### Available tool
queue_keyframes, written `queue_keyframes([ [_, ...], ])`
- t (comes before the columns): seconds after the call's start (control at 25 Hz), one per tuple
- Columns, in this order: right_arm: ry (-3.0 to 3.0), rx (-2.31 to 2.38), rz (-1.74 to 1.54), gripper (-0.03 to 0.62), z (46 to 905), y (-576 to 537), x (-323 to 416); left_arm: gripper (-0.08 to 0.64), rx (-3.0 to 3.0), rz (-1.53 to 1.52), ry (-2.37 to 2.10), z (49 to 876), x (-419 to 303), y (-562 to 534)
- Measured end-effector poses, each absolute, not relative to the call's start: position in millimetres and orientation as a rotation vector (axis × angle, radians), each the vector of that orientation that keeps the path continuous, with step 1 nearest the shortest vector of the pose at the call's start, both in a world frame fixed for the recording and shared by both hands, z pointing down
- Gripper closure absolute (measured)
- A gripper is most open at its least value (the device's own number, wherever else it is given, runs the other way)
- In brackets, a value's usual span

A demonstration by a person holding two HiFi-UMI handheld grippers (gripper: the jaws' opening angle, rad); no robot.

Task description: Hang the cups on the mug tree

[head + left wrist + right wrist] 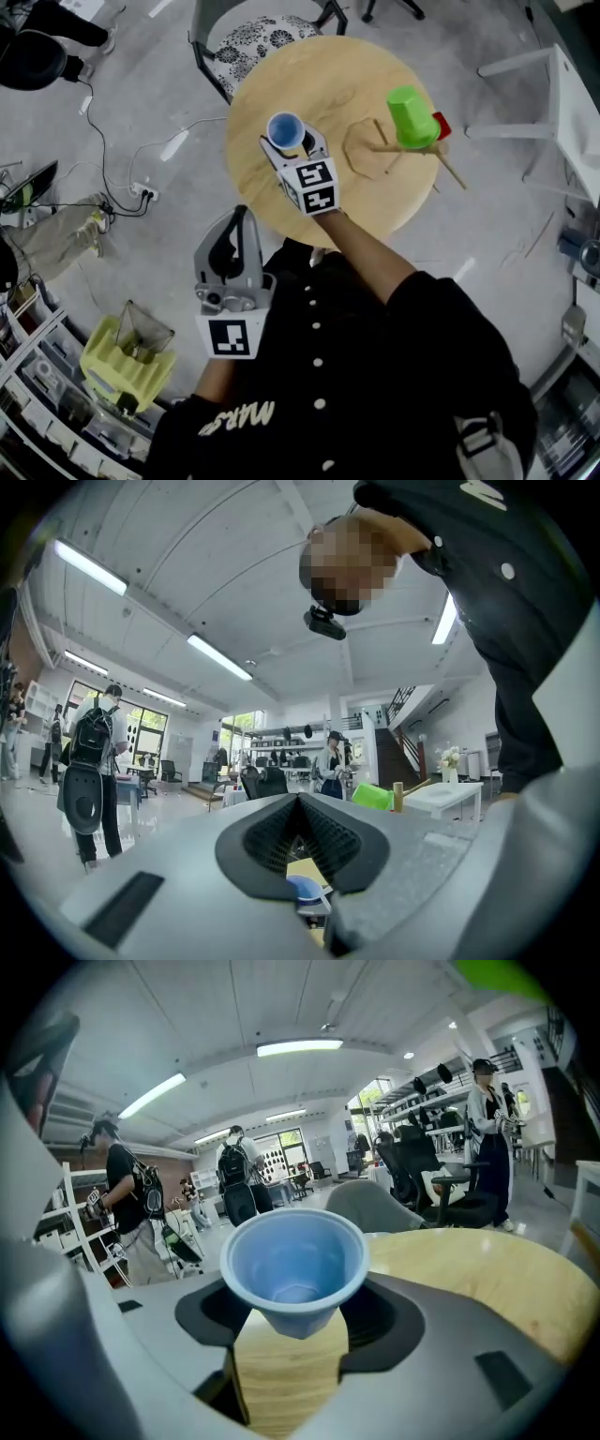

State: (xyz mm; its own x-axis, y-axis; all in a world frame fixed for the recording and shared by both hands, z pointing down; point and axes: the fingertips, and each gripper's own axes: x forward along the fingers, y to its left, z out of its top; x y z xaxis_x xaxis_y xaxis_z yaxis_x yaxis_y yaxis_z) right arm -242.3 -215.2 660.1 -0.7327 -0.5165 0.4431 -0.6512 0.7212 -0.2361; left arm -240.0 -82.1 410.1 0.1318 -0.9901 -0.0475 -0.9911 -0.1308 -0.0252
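Left gripper [240,225]: jaws closed together, empty, off the table's [319,80] near edge. Right gripper [292,145]: jaws clamped on upright blue cup [284,128], over table. Mug tree [375,150], right: green cup [411,117] hung; red cup [442,125] just behind.

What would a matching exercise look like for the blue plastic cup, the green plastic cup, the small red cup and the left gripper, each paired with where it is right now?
Things:
1. blue plastic cup
2. green plastic cup
3. red cup
4. left gripper

Places:
A. in full view on a peg of the wooden mug tree
B. off the round wooden table, jaws together
C. clamped in the right gripper
D. mostly hidden behind the green cup

Pairs: 1-C, 2-A, 3-D, 4-B
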Motion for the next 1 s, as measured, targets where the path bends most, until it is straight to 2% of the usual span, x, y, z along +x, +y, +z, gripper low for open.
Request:
queue_keyframes([
  [0.6, -2.492, 0.999, 1.008, 0.305, 613.0, -152.5, -114.0, 0.566, -2.372, 0.138, 1.813, 347.5, -149.9, -65.5],
  [1.0, -2.446, 1.252, 1.042, 0.305, 580.3, -167.0, -43.7, 0.566, -2.444, 0.168, 1.685, 335.1, -105.7, -63.1],
])
